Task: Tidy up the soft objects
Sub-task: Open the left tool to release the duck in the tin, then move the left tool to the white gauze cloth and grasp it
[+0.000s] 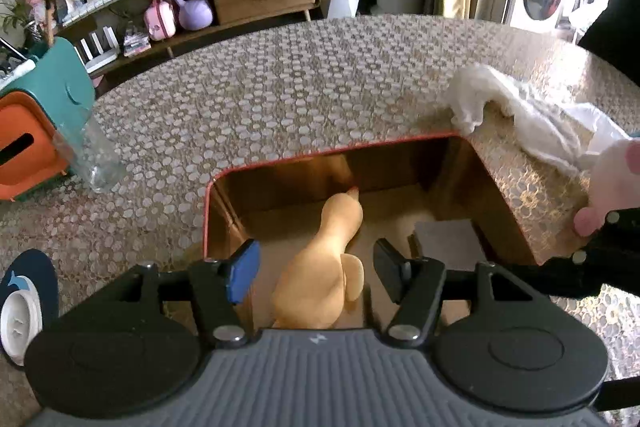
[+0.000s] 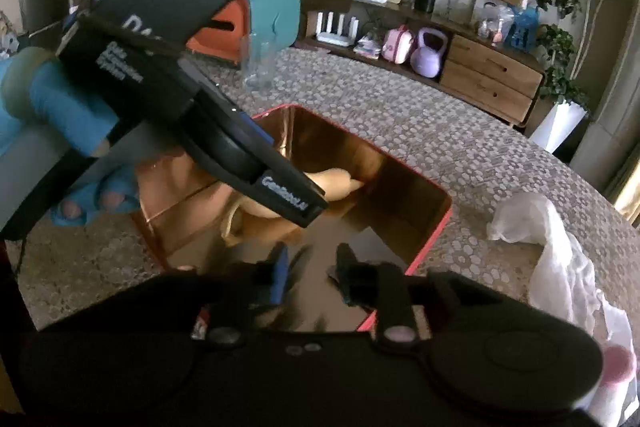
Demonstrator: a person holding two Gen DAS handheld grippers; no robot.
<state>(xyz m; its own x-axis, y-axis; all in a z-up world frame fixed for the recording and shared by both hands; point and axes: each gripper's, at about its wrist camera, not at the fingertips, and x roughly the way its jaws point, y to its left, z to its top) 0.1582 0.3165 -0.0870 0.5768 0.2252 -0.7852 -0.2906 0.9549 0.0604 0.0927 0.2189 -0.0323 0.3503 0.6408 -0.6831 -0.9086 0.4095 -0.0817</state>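
Left wrist view is showing the left gripper (image 1: 316,269) hanging over an open box (image 1: 500,183) with a red rim, its jaws standing apart and pressing on nothing. A yellow duck toy (image 1: 324,283) is lying inside the box, directly below the gap between the jaws. A white cloth (image 1: 520,115) is resting on the patterned tabletop (image 1: 280,99) just beyond the box's far right corner, and a pink plush toy (image 1: 612,183) is sitting at the right edge beside it. A clear glass (image 1: 94,159) is standing near a teal and orange container (image 1: 44,123) on the left.

Right wrist view is showing the right gripper (image 2: 312,273) poised above the near edge of the same box, its jaws parted with nothing between them. A hand in a blue glove (image 2: 60,107) is holding the left gripper's body over the box.
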